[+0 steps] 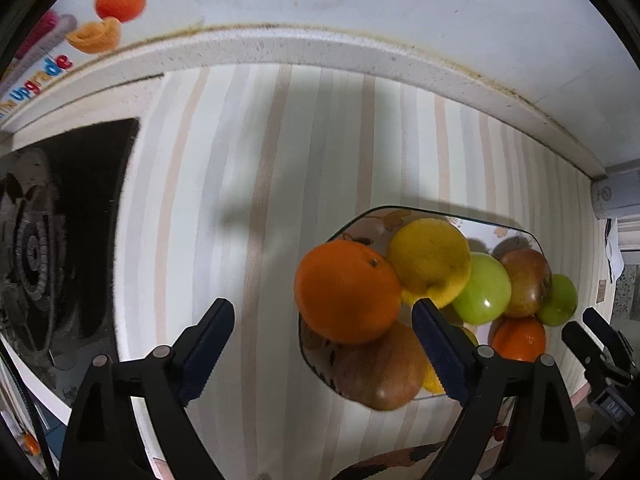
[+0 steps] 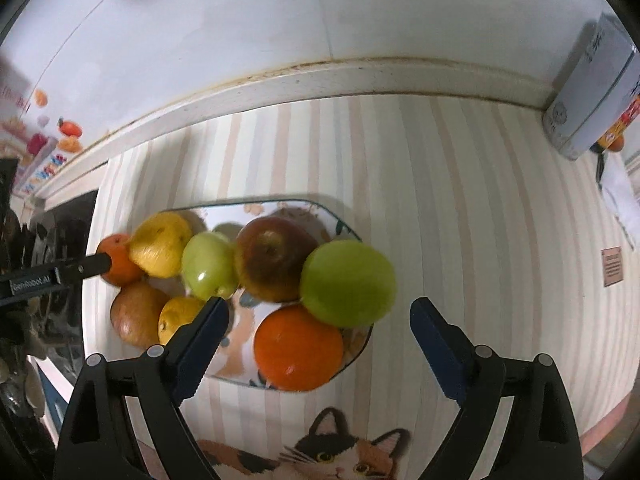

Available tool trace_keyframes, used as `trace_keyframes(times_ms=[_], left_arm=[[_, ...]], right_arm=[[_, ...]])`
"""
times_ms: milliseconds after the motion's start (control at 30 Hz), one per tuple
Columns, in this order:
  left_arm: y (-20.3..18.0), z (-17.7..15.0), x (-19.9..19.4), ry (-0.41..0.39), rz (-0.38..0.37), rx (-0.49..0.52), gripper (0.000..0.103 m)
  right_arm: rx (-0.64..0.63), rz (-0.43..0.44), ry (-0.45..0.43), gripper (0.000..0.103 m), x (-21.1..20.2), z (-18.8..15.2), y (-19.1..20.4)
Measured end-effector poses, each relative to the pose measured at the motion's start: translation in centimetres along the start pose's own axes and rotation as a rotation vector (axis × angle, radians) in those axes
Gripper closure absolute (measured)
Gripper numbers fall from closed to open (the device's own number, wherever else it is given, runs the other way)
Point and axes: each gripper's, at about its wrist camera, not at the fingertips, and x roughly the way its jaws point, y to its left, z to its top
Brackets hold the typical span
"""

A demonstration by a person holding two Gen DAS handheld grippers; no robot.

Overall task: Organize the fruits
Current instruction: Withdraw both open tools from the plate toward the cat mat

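I have both tongs wide open and holding nothing. Fruit is heaped on the plate point(image 2: 344, 224), which sits on the striped cloth point(image 2: 460, 200). The green apple point(image 2: 347, 283) at the plate's right edge lies just ahead of my right tongs point(image 2: 320, 320); the orange point(image 1: 347, 290) at its left edge faces my left tongs point(image 1: 323, 322). Neither fruit has a long axis. Each hand is nearer its own.

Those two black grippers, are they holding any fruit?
No. The left gripper and right gripper are both open, gripping nothing; the fruit sits on the plate.
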Motion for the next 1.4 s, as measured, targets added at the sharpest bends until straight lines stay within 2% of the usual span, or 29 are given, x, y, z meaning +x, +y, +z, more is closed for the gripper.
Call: trace_keyframes(times_ms=[233,433,767,867,1033,1400], left_arm=[[-1.5,-4.1,-3.2,-0.101,0.072,0.036,0.012],[-2.7,-7.9,-5.1,-0.167,0.072,0.056,0.012],[-3.6,-12.6,-8.4,-0.224,0.037,0.065,0.012],[-3.6,-13.8,-9.6,-0.248,0.037,0.072,0.012],[-3.5,-16.3,-12.5,-0.33,0.059,0.086,0.012],[-3.3,-21.1,-19.1,-0.45,0.021,0.108,0.012]], right_arm=[[-0.04,-0.033,-0.004,0.009,-1.9,-3.3,1.9],[-0.048,-0.06,-0.014,0.009,-3.6,-5.7,2.3],[-0.05,-0.056,-0.048,0.009,-7.3,-9.3,2.6],[-0.049,-0.048,-0.074,0.009,-9.1,-10.4,2.7],[-0.054,-0.037,-0.123,0.009,-12.4,-12.3,3.1],[-0.076,-0.007,-0.236,0.009,-20.8,-16.5,4.7]])
